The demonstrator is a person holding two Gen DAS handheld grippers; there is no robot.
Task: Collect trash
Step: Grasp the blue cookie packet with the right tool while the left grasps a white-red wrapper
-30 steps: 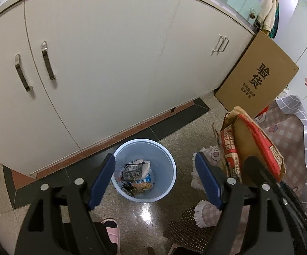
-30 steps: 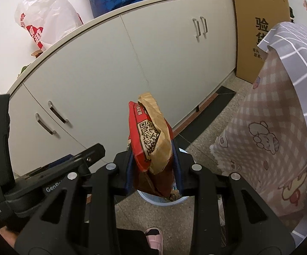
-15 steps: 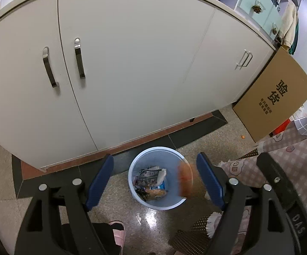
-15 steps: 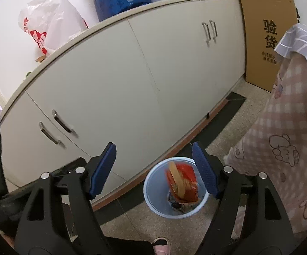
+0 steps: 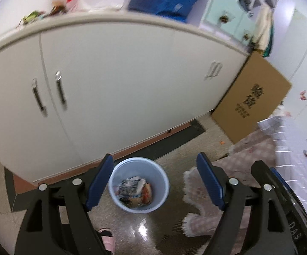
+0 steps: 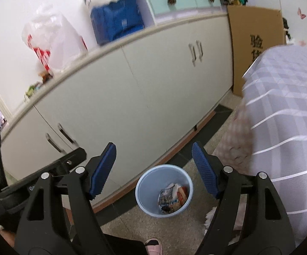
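A light blue trash bin (image 5: 138,188) stands on the floor before the white cabinets, also in the right wrist view (image 6: 164,190). It holds crumpled wrappers and a red snack bag (image 5: 147,193), also seen in the right wrist view (image 6: 182,193). My left gripper (image 5: 156,181) is open and empty, high above the bin. My right gripper (image 6: 154,171) is open and empty, also above the bin.
White cabinets (image 5: 115,80) run along the wall with bags on the counter (image 6: 115,21). A cardboard sheet (image 5: 253,99) leans at the right. A checked cloth-covered table (image 6: 285,114) is at the right. A pink slipper (image 6: 153,245) is at the bottom.
My right gripper opened and let go of the red snack bag, which fell into the bin. Both grippers have risen and tilted up, so the counter top now shows.
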